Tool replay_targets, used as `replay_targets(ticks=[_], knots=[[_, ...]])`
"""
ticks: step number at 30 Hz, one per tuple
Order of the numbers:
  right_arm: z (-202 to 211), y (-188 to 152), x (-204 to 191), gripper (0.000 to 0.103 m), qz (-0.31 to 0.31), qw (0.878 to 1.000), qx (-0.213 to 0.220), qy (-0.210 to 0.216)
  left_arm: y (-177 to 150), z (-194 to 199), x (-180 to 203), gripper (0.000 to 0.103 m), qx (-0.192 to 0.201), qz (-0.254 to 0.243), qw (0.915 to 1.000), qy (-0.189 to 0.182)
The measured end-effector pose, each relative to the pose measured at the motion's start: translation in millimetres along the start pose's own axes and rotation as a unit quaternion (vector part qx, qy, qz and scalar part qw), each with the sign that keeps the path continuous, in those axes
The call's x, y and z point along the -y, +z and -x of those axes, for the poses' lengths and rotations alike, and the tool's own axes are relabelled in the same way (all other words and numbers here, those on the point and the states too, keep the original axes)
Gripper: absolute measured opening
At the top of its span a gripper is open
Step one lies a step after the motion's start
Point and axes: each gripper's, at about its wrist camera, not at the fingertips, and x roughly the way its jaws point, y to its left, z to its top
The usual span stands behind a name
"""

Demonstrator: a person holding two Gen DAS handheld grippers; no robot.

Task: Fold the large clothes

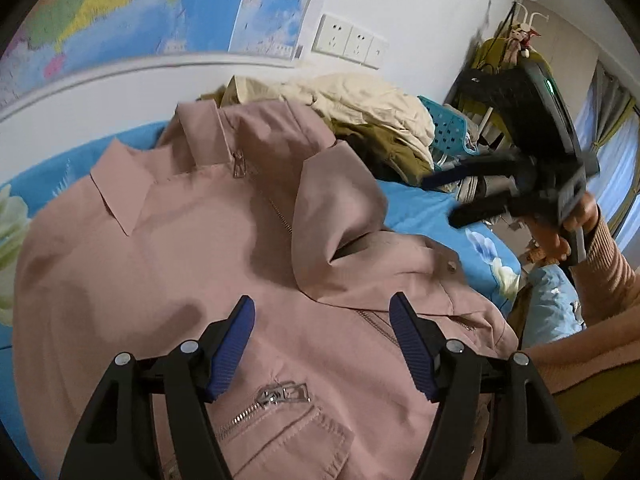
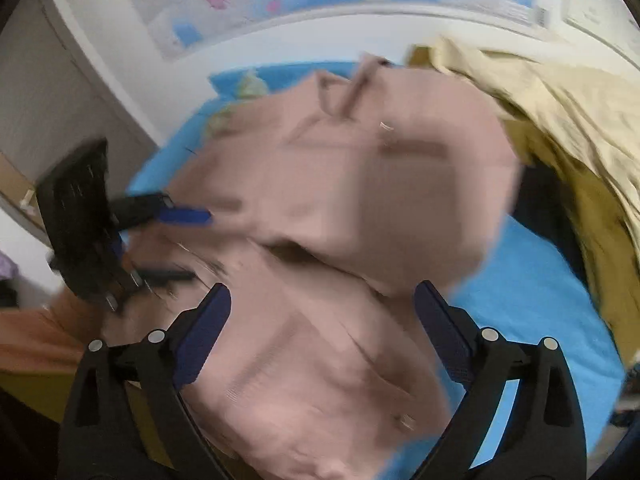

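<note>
Jacket (image 1: 192, 240) — smooth pink cloth, metal zips (image 1: 280, 394).

wall map (image 1: 120, 12), wall sockets (image 1: 350, 42), blue bedsheet (image 1: 432, 208)

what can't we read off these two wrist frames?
- Right wrist view: motion blur smears the pink jacket, so its folds and zipper are unreadable.
- Left wrist view: jacket hem is cut off by the bottom edge and hidden behind the left claw.
- Left wrist view: right claw blurred; contents unclear there.
</note>
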Motion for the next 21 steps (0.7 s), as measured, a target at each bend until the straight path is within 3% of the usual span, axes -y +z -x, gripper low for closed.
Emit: replay_targets(ticks=[2, 3, 4, 5, 7, 8, 9, 12, 13, 15, 18, 19, 21], knots=[[-16.8, -9.6, 4.9, 0.085, -0.005, 1.000, -0.026, -0.010, 2.9, -4.8, -4.3, 0.067, -0.005, 0.005, 0.9999, -0.008], [-32.7, -15.6, 3.9, 0.082, 0.007, 0.998, -0.048, -0.037, 4.6, -7.1, -5.2, 0.067, -0.007, 0.007, 0.9999, -0.010], [-48.5, -20.2, 2.6, 0.066, 0.017, 0.996, -0.069, -0.057, 6.3, -8.7, -5.6, 0.067, -0.008, 0.007, 0.9999, -0.011], [-57.6, -22.5, 3.2, 0.041, 0.018, 0.995, -0.084, -0.057, 6.5, -8.0, -4.8, 0.067, -0.008, 0.008, 0.9999, -0.011], [-69.7, -26.2, 3.2, 0.021, 0.014, 0.994, -0.107, -0.029, 6.7, -5.2, -3.7, 0.067, -0.005, 0.007, 0.9999, -0.009], [-64.1, -24.8, 2.1, 0.017, 0.009, 0.995, -0.095, -0.005, 6.3, -1.8, -4.9, 0.067, -0.002, 0.010, 0.9999, -0.009], [-46.7, -20.5, -3.3, 0.012, 0.004, 0.997, -0.066, 0.045, 5.6, 0.3, -6.5, 0.067, 0.001, 0.013, 0.9999, -0.011], [-0.2, -9.8, -24.9, 0.012, 0.000, 0.985, 0.027, 0.167, 2.3, 14.2, -16.8, 0.067, 0.013, 0.027, 0.9995, -0.008], [7.5, -6.9, -34.2, 0.012, -0.002, 0.976, 0.052, 0.212, 2.4, 19.5, -21.8, 0.067, 0.019, 0.035, 0.9992, -0.009], [3.1, -3.0, -50.3, 0.012, 0.003, 0.962, 0.068, 0.265, 2.8, 33.6, -32.2, 0.067, 0.035, 0.054, 0.9979, -0.005], [-37.4, 0.5, -69.4, 0.019, 0.010, 0.962, 0.030, 0.271, 4.2, 57.5, -45.3, 0.067, 0.060, 0.069, 0.9957, 0.015], [-57.9, -1.5, -71.0, 0.026, 0.003, 0.964, 0.001, 0.267, 4.1, 62.5, -47.7, 0.067, 0.063, 0.070, 0.9952, 0.023], [-80.4, -9.3, -65.2, 0.043, 0.004, 0.976, -0.043, 0.214, 0.9, 70.4, -49.8, 0.067, 0.060, 0.069, 0.9950, 0.039]])
